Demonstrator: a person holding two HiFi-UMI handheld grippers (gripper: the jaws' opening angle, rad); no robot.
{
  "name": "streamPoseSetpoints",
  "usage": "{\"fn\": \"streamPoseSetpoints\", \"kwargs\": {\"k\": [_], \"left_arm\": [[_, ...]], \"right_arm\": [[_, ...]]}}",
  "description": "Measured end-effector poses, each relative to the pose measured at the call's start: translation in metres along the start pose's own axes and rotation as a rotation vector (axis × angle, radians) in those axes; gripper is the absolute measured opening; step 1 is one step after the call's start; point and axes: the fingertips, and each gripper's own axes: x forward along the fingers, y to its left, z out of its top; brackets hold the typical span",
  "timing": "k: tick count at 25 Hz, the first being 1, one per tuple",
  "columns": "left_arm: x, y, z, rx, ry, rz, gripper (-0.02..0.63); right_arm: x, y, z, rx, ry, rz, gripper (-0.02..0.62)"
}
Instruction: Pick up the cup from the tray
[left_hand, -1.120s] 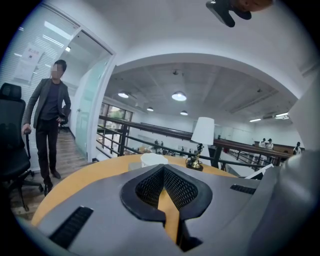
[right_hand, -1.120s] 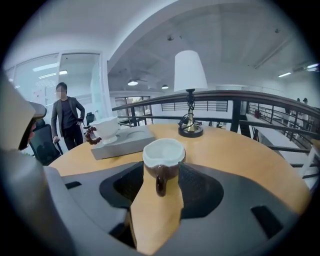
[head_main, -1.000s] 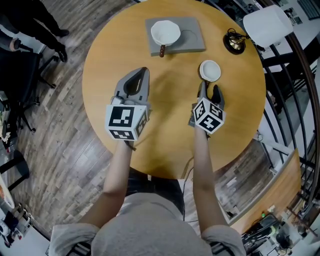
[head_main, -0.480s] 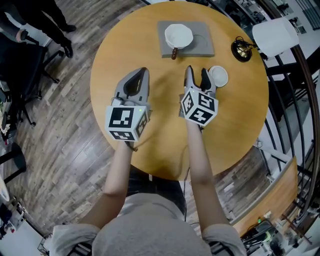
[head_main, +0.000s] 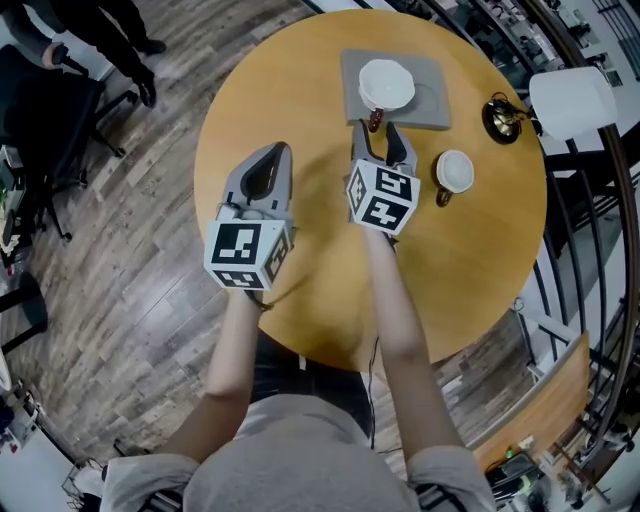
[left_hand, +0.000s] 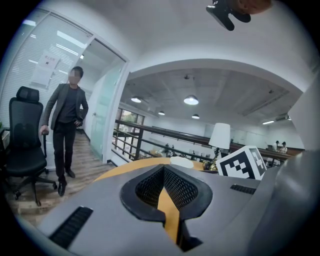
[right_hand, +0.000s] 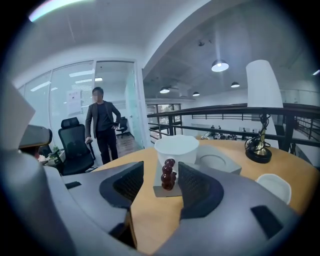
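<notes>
Far left, a person in a dark jacket (left_hand: 67, 112) is standing by a black office chair (left_hand: 24, 132), off the round wooden table (head_main: 320, 270). L gripper (head_main: 280, 150) is being held over the table's left half w/ jaws closed tip to tip, nothing btwn them. R gripper (head_main: 377, 132) is pointing at the gray tray (head_main: 428, 108) on the table's far side, jaws standing apart, gripping nothing. The white cup (head_main: 387, 84) is sitting on the tray's left part, and its dark beaded handle (right_hand: 168, 176) is poking into the gap btwn the jaw tips; can't tell if either pad is touching it. Right of that, a 2nd white cup (head_main: 455, 170) is resting on bare tabletop, off the tray. Far right, a lamp (head_main: 572, 100) w/ white shade is standing near the table edge.
</notes>
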Motion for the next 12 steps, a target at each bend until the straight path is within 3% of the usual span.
{"fn": "streamPoseSetpoints", "kwargs": {"k": [5, 12], "left_arm": [[0.001, 0.012, 0.001, -0.008, -0.005, 0.006, 0.006], [0.005, 0.029, -0.002, -0.009, 0.003, 0.032, 0.006]], "right_arm": [[0.017, 0.001, -0.012, 0.013, 0.035, -0.018, 0.181], [0.032, -0.019, -0.017, 0.071, 0.040, -0.111, 0.181]]}}
